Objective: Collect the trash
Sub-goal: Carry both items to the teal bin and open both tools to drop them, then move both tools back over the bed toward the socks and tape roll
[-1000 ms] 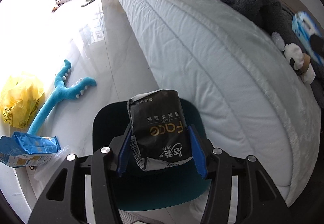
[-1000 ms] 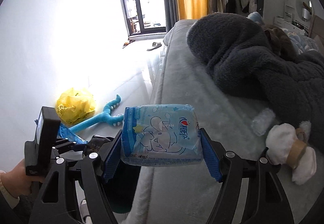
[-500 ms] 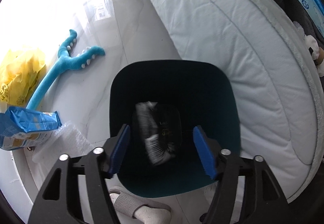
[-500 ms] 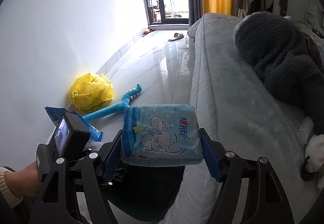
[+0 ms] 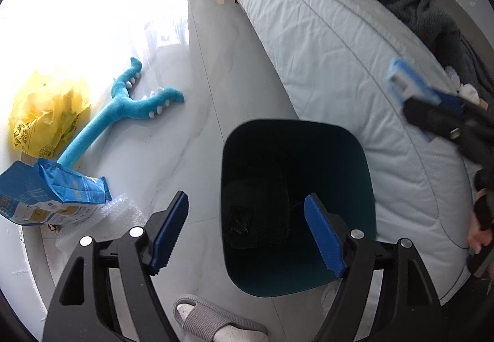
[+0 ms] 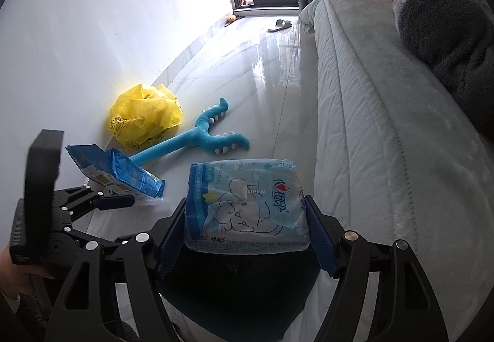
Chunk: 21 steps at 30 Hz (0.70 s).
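A dark teal bin stands on the floor against the bed. The black tissue pack lies at its bottom. My left gripper hangs over the bin's near left rim; its jaws are opening with nothing between them. My right gripper is shut on a light blue wipes pack, held above the bin. In the left wrist view the right gripper shows at the right edge over the bed. In the right wrist view the left gripper sits low at the left.
On the floor by the wall lie a yellow plastic bag, a blue plush toy, a blue snack bag and bubble wrap. A grey slipper is near the bin. The pale grey bed carries a dark fleece blanket.
My left gripper let go of the black tissue pack, which dropped into the bin, and its jaws spread wider. The right gripper carried the wipes pack from over the bed to above the bin.
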Motion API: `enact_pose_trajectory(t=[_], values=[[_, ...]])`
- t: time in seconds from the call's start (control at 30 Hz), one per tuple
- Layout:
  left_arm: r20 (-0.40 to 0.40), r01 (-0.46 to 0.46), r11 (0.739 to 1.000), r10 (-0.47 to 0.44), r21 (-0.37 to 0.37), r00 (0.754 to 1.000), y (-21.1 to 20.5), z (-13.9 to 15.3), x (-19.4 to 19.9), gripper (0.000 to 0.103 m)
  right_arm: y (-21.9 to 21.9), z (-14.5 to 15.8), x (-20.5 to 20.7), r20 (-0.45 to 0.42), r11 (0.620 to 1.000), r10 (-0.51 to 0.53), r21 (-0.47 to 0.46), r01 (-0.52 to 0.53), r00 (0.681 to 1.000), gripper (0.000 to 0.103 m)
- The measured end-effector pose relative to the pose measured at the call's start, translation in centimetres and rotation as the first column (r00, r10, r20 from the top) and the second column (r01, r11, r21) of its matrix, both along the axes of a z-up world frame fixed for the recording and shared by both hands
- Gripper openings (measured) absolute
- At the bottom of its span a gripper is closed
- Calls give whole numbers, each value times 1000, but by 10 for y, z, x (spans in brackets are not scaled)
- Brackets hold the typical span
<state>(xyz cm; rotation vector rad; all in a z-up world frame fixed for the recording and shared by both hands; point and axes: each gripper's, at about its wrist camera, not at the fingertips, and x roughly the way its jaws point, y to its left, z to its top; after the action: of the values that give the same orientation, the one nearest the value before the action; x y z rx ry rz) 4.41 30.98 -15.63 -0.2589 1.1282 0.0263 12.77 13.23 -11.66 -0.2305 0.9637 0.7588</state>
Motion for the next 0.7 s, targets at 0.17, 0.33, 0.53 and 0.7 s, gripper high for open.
enact_pose_trajectory(t=[0.17, 0.33, 0.53, 0.7], values=[[83, -13, 1000, 11, 27, 996, 8, 20, -7, 80, 14, -19, -2, -25, 999, 9, -34, -10, 1000, 73], [164, -31, 999, 24, 37, 986, 16, 40, -14, 80, 23, -36, -3, -54, 998, 10, -65, -14, 998, 73], [254, -53, 989, 17, 137, 967, 17, 61, -21, 80, 33, -60, -4, -85, 994, 10, -103, -19, 996, 73], [293, -57, 987, 11, 149, 956, 14, 73, -20, 80, 37, -80, -6, -102, 988, 12, -149, -27, 995, 73]])
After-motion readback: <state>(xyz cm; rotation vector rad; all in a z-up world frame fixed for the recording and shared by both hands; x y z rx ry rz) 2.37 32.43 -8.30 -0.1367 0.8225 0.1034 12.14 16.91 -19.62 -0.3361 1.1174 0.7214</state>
